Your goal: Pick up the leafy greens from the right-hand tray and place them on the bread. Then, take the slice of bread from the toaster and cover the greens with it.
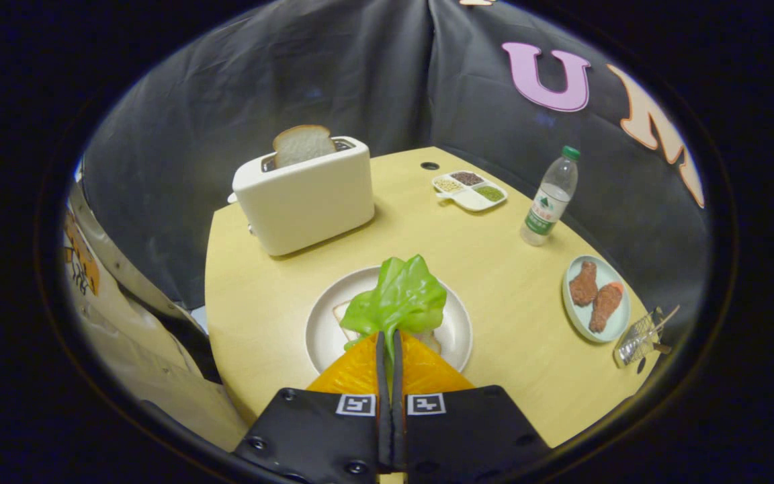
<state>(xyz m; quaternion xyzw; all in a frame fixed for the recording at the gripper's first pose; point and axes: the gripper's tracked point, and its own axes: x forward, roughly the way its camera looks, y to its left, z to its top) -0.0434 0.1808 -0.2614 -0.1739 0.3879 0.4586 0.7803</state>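
My gripper (pixel 389 339) is shut on the leafy greens (pixel 402 299), pinching their stem between both fingers. The bright green leaf spreads out just ahead of the fingertips, over a slice of bread (pixel 345 316) that lies on a white round plate (pixel 323 333). Only the bread's left corner and a bit beside the right finger show; the leaf hides the rest. Beyond the plate stands a white toaster (pixel 305 198) with a second slice of bread (pixel 303 144) sticking up from its slot.
On the wooden table (pixel 508 282), right of the plate, lies a pale tray (pixel 619 316) with two pieces of fried chicken. A water bottle (pixel 549 198) stands behind it, a divided dish of grains (pixel 471 189) farther back, and a small wire rack (pixel 642 336) at the table's right edge.
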